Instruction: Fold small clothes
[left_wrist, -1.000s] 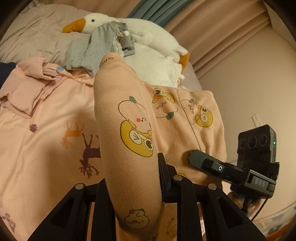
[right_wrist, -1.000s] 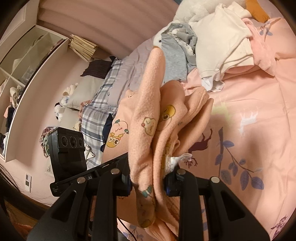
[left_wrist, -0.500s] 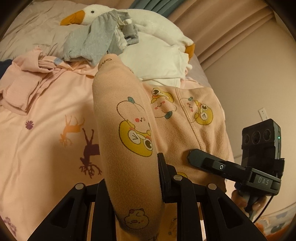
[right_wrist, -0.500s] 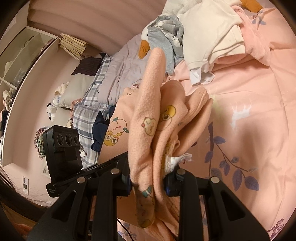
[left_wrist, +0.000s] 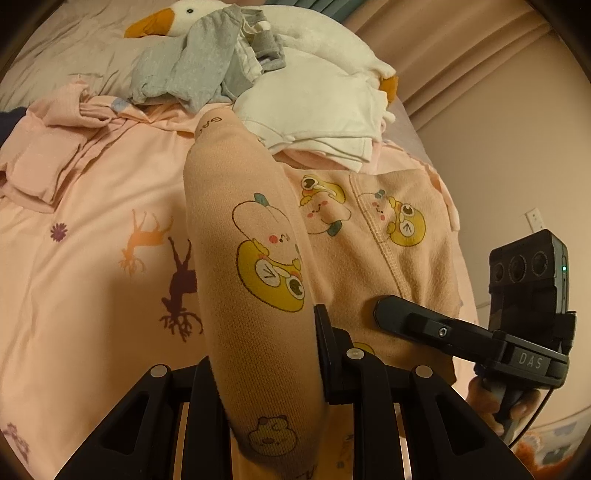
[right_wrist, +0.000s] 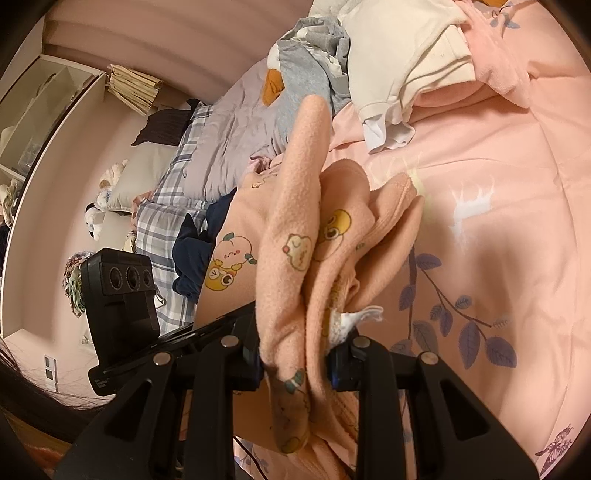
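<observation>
A small peach fleece garment (left_wrist: 369, 236) printed with yellow cartoon animals is held up over the pink bedsheet (left_wrist: 81, 266). My left gripper (left_wrist: 266, 373) is shut on a rolled fold of it. My right gripper (right_wrist: 295, 354) is shut on a bunched edge of the same garment (right_wrist: 295, 206), with a white label sticking out beside the right finger. The right gripper also shows in the left wrist view (left_wrist: 461, 332), and the left gripper in the right wrist view (right_wrist: 122, 295).
At the far end of the bed lie a white goose plush (left_wrist: 314, 40), grey clothes (left_wrist: 192, 70), folded white clothes (left_wrist: 317, 110) and a pink garment (left_wrist: 48, 147). A plaid blanket (right_wrist: 166, 206) and shelves (right_wrist: 44, 107) are to the left in the right wrist view.
Both grippers have moved forward over the bed with the garment still held; the pile of clothes and the goose look nearer and lower in view.
</observation>
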